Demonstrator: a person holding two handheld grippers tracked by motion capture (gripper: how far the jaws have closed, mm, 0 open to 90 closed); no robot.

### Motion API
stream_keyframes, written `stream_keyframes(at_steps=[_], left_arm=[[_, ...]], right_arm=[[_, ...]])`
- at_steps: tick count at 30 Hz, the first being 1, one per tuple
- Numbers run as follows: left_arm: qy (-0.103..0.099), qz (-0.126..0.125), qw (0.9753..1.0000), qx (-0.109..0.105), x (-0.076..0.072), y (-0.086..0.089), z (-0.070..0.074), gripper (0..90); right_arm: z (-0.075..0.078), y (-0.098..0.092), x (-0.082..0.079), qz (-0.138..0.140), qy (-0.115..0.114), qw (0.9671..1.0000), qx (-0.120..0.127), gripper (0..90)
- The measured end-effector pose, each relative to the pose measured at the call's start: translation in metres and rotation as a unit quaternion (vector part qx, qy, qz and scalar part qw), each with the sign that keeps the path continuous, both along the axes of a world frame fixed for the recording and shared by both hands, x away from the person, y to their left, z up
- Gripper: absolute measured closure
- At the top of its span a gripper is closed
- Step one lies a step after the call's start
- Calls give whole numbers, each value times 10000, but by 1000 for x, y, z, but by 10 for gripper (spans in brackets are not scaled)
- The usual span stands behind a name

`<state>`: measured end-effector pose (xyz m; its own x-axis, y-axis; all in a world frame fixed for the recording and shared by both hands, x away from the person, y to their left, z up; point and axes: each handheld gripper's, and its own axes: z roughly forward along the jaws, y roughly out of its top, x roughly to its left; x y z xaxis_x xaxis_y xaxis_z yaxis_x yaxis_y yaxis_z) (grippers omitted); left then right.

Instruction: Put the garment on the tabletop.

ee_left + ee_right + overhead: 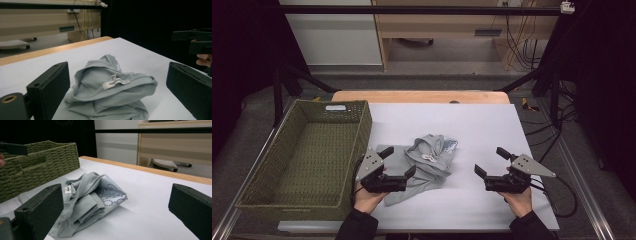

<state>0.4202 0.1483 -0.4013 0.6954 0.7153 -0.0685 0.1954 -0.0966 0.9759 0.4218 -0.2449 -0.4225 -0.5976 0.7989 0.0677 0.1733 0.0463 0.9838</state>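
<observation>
Crumpled grey shirt (427, 162) lies collar up; both grippers' fingers apart

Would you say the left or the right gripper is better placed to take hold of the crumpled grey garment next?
Probably the left. The left gripper hangs open right over the grey garment, beside the basket. The right gripper, also open, sits apart over bare table.

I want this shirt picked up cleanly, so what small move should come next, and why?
Probably ease the left gripper forward and down onto the crumpled grey shirt. Its jaws stand open with the cloth between them but unclamped, while the right gripper hangs open, apart from the shirt.
</observation>
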Motion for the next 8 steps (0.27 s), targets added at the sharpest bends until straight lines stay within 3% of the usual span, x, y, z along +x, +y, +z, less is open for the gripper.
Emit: stream_keyframes(at_steps=[8], left_arm=[[29, 85, 10000, 16, 0, 9, -2, 40]], right_arm=[[0, -1, 0, -8, 18, 10000, 3, 4]])
